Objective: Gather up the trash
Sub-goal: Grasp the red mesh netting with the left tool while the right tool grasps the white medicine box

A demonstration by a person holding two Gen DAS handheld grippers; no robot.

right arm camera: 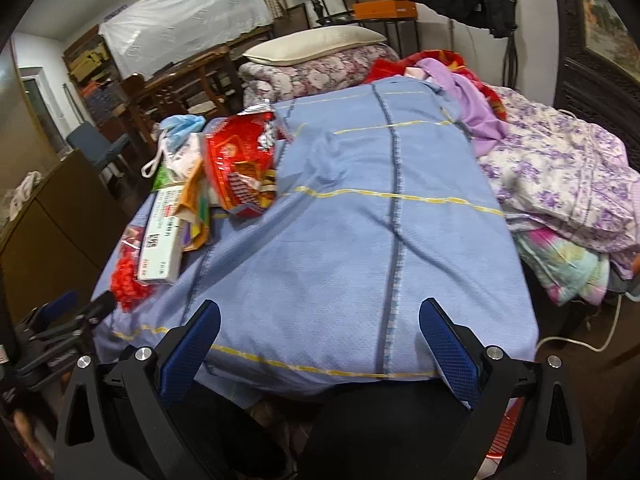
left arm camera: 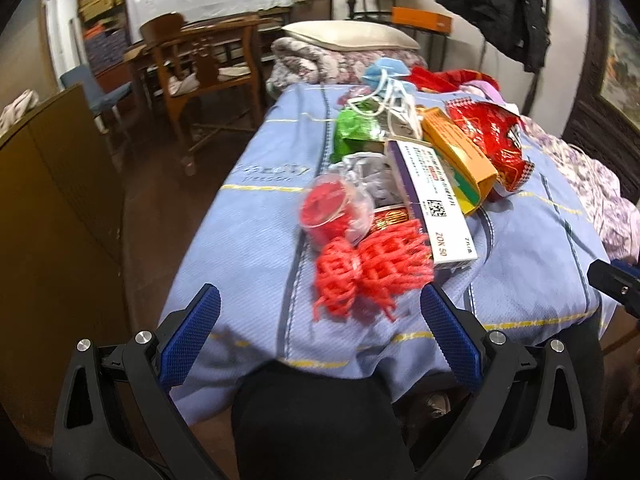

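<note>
Bed (left arm camera: 248,248) bore piled trash; left claw (left arm camera: 320,308), spread, approached red foam netting (left arm camera: 372,268); right claw (right arm camera: 320,320) spread, idle; closing presumably next.

Light blue blanket (right arm camera: 340,240) with yellow and dark blue stripes; red foam netting (left arm camera: 372,272); purple-flowered white quilt (right arm camera: 560,176).

Print on the white carton (left arm camera: 434,204) too blurred to read; gold item (left arm camera: 390,216) mostly hidden under it.
</note>
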